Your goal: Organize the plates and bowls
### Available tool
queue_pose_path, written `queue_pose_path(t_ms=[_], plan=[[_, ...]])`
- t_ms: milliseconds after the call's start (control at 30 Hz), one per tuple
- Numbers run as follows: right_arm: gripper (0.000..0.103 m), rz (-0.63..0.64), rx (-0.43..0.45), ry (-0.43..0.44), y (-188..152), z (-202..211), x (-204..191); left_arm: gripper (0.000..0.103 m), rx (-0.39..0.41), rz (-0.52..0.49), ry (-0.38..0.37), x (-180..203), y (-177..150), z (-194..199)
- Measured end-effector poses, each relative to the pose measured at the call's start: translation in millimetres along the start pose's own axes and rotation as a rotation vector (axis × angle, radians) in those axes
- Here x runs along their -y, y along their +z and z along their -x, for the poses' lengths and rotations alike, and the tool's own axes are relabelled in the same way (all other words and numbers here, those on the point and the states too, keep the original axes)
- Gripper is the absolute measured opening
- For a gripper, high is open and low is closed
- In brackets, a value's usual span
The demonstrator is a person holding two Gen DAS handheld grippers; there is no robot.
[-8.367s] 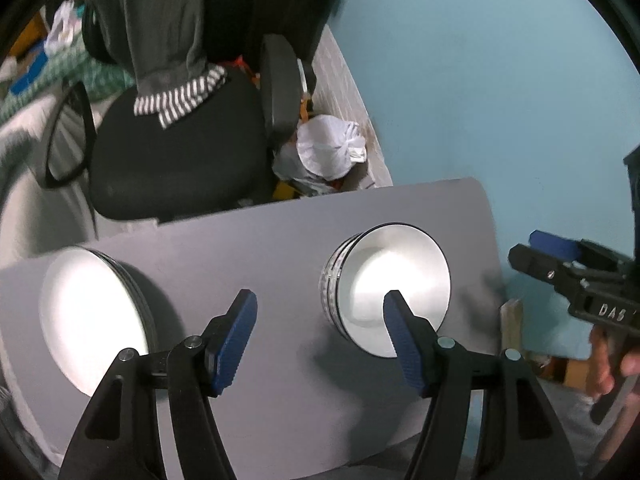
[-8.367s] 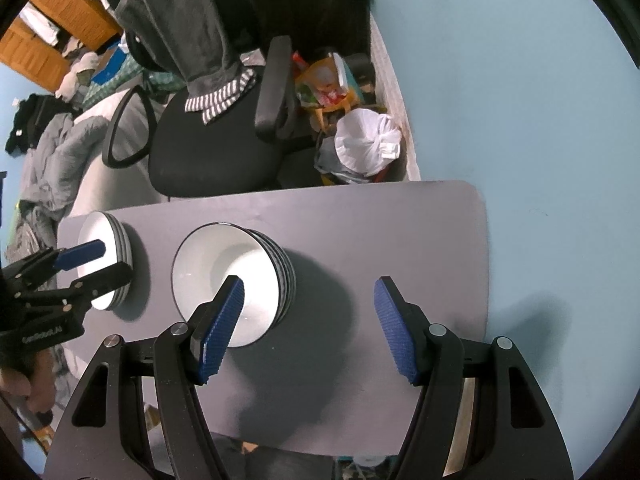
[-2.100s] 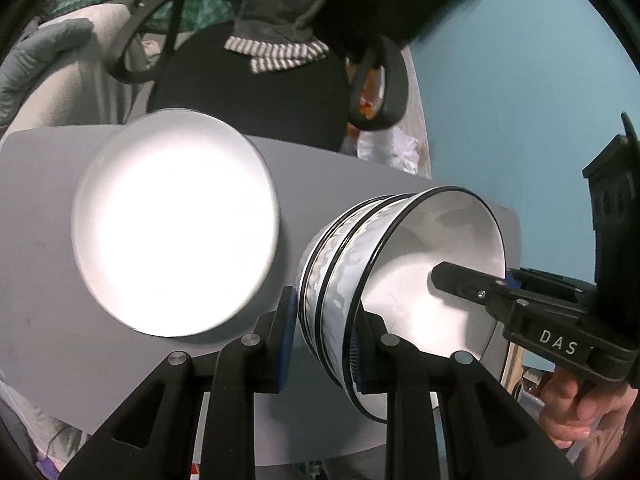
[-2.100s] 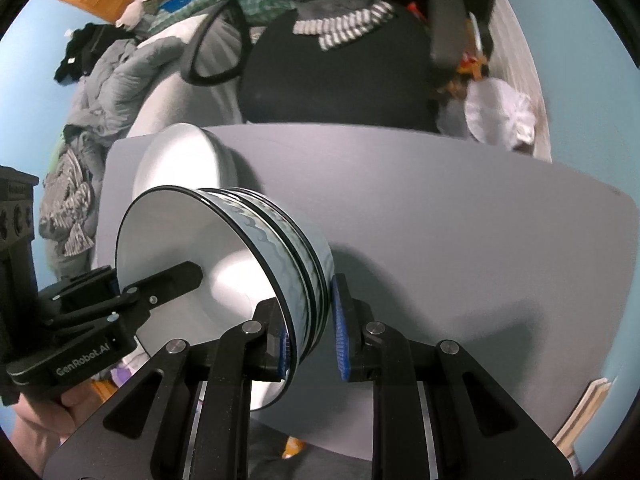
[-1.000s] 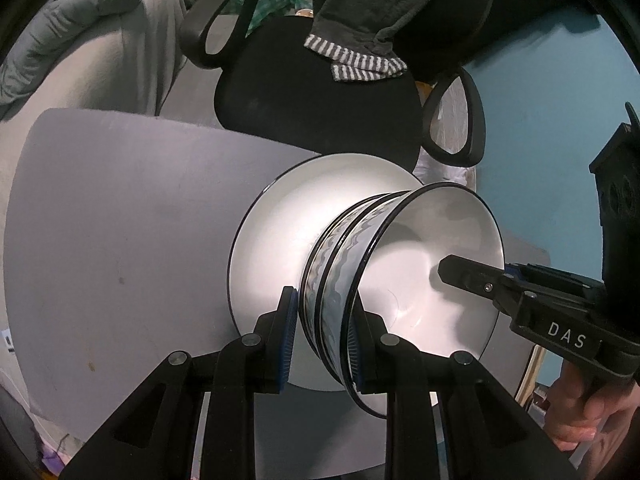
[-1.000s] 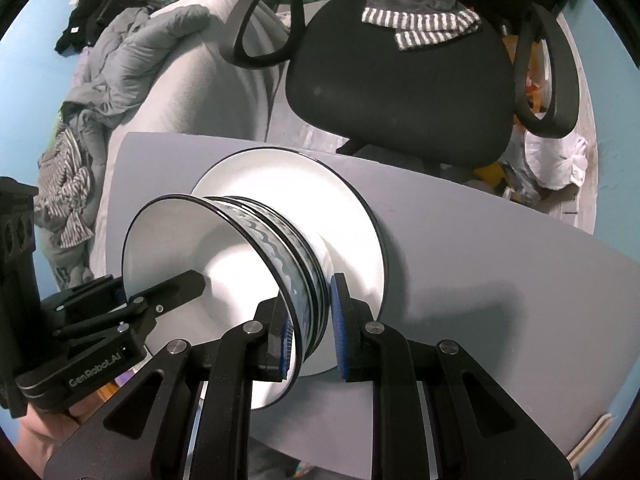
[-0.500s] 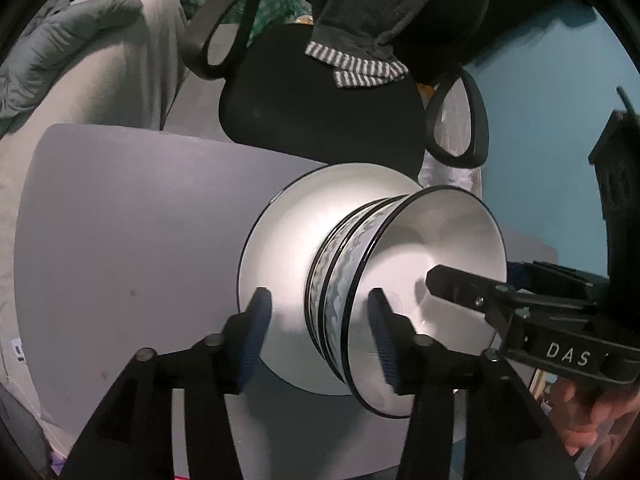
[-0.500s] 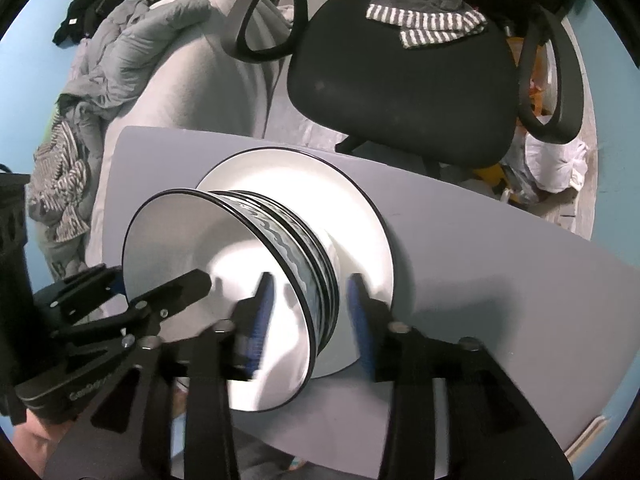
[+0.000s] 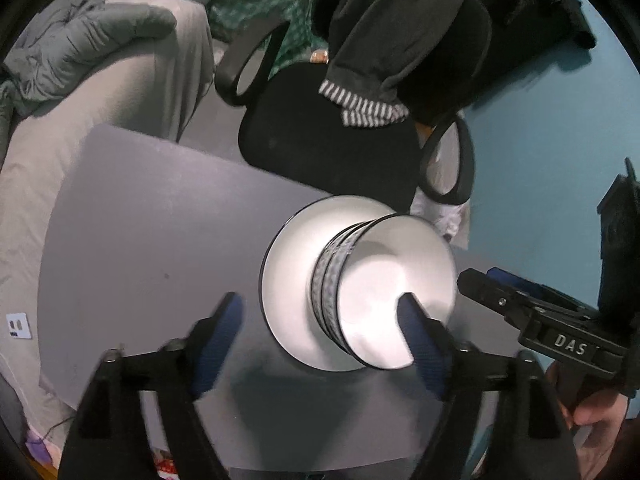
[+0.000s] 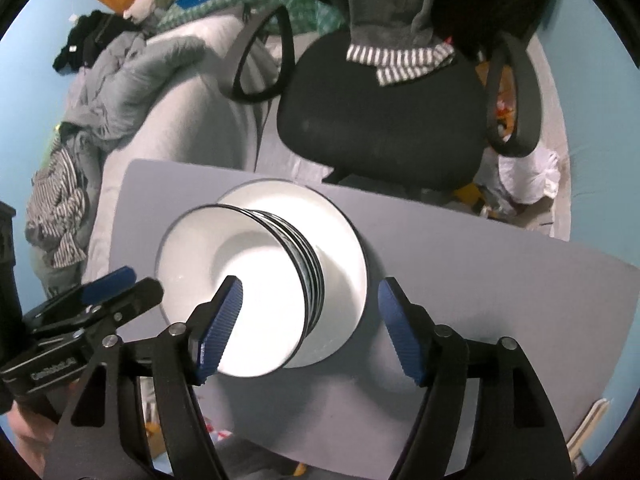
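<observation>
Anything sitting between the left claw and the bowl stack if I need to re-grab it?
Nothing visible. The left claw hangs open over the bowl stack on the plates, its jaws just opened, not pressing it.

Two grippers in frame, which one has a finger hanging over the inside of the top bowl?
Both do: the left gripper by its right finger, the right gripper by its left finger. Both are open above the bowl stack, gripping nothing.
</observation>
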State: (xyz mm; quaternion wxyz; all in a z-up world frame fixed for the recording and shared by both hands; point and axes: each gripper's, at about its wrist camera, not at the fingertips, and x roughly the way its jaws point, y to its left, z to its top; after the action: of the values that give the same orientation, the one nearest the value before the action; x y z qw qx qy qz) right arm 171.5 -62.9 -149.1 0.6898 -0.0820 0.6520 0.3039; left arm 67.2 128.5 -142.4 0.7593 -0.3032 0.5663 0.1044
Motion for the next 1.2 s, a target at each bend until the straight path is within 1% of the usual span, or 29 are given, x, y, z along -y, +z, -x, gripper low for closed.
queue_pose_path(t_ms=[67,233,300,400,467,600,700,767,867,900,967,1067,1200], plan=[[0.071,-0.001,0.028,-0.010,-2.6,14.1,-1.4,0.082,0.033,-0.019,0.004,5.5,-2.8,15.9],[0.071,0.015,0.093,-0.040,-10.9,44.4,-9.5,0.083,0.085,-0.046,0.006,17.6,-10.7,47.2],[0.071,0.026,0.117,-0.052,-14.9,56.5,-13.0,0.083,0.098,-0.058,0.003,22.4,-14.7,57.0],[0.071,0.041,0.147,-0.072,-21.0,73.7,-19.0,0.083,0.101,-0.078,-0.028,28.6,-23.2,71.7],[0.071,0.051,0.165,-0.090,-24.3,85.0,-23.3,0.083,0.119,-0.091,-0.031,33.7,-30.0,82.9],[0.071,0.066,0.204,-0.140,-33.4,105.8,-29.2,0.083,0.171,-0.129,-0.006,42.9,-40.9,105.6],[0.072,0.062,0.234,-0.165,-40.2,120.7,-31.5,0.083,0.226,-0.162,0.032,50.3,-46.8,125.4],[0.072,0.057,0.255,-0.172,-44.2,130.6,-33.2,0.083,0.271,-0.189,0.060,56.2,-50.1,138.9],[0.072,0.033,0.288,-0.175,-48.9,145.0,-34.2,0.083,0.316,-0.223,0.095,63.4,-54.5,154.6],[0.072,0.027,0.298,-0.172,-51.7,149.4,-33.4,0.085,0.327,-0.231,0.104,65.3,-55.4,158.5],[0.072,0.011,0.319,-0.167,-54.2,158.4,-32.3,0.087,0.352,-0.242,0.102,68.4,-58.7,168.1],[0.072,-0.009,0.356,-0.177,-59.1,171.3,-31.8,0.087,0.381,-0.246,0.098,72.1,-62.9,178.2],[0.072,-0.023,0.390,-0.189,-65.9,184.9,-32.5,0.087,0.424,-0.254,0.111,76.7,-68.6,190.2]])
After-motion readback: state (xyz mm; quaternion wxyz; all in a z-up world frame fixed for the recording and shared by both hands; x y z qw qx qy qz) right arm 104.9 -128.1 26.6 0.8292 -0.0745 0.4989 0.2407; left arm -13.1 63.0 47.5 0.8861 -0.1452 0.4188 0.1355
